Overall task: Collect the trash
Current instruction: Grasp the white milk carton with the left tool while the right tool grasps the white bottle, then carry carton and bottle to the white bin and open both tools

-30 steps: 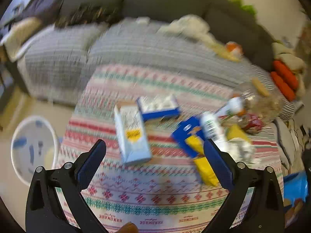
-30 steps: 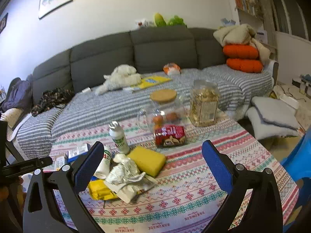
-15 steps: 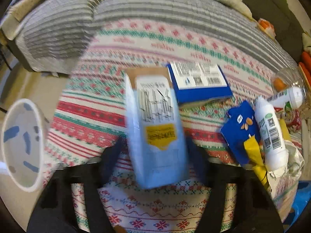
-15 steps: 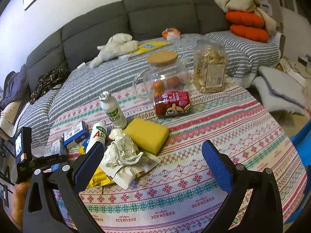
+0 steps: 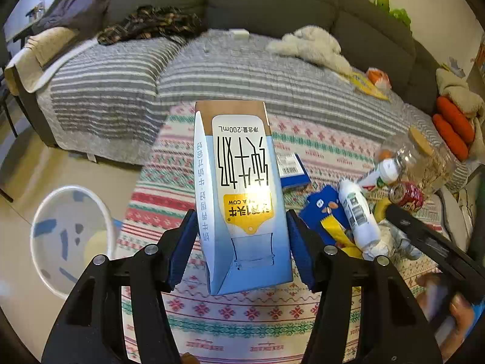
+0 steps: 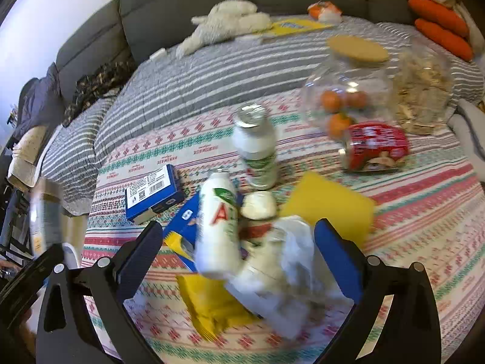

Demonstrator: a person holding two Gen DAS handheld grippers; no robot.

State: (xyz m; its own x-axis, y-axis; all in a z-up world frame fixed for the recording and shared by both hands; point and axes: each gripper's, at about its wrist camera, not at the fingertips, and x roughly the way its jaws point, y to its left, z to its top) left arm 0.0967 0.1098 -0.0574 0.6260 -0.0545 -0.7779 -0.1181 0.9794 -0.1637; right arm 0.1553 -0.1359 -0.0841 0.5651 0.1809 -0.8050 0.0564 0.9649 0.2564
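Milk carton [image 5: 242,194] sits clamped between left claw [image 5: 241,242] pads, off the table.

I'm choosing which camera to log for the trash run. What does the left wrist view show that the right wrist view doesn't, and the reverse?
Only the left wrist view shows the left gripper shut on the milk carton and, clearly, the white bin on the floor beside the table.

Only the right wrist view shows the right gripper open around the lying white bottle and crumpled paper, plus the yellow sponge.

Both show the blue box, red can and glass jar.
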